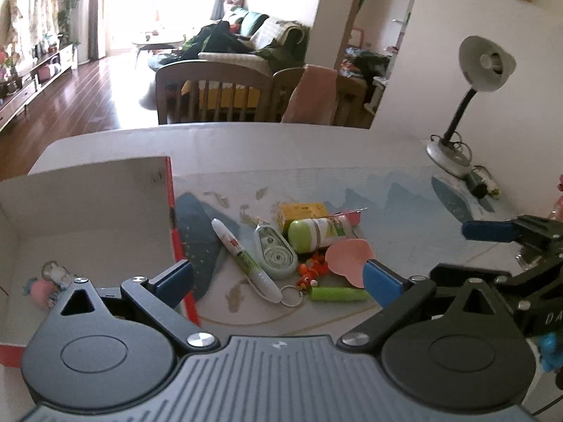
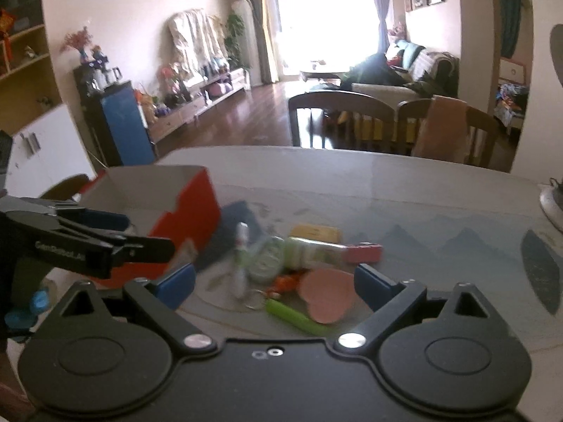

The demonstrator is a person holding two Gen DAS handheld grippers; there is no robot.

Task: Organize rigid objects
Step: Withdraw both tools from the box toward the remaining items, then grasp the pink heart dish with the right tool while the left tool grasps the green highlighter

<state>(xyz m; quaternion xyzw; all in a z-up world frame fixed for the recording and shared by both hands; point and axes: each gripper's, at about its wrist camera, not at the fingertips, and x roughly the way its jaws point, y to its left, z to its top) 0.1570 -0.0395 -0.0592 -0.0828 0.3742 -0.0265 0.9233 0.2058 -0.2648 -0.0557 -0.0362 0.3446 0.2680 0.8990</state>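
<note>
While both tools gape empty, clutter pile lies just ahead, btwn fingers

My left hand-held gripper stands with jaws wide, nothing between them. Ahead, a tight cluster blocks the counter: marker, tape dispenser, green bottle, pink heart, green tube. The red-walled box bounds the left. Bare counter lies behind the cluster. My right hand-held gripper occupies the right side; the lamp stands far right.
</note>
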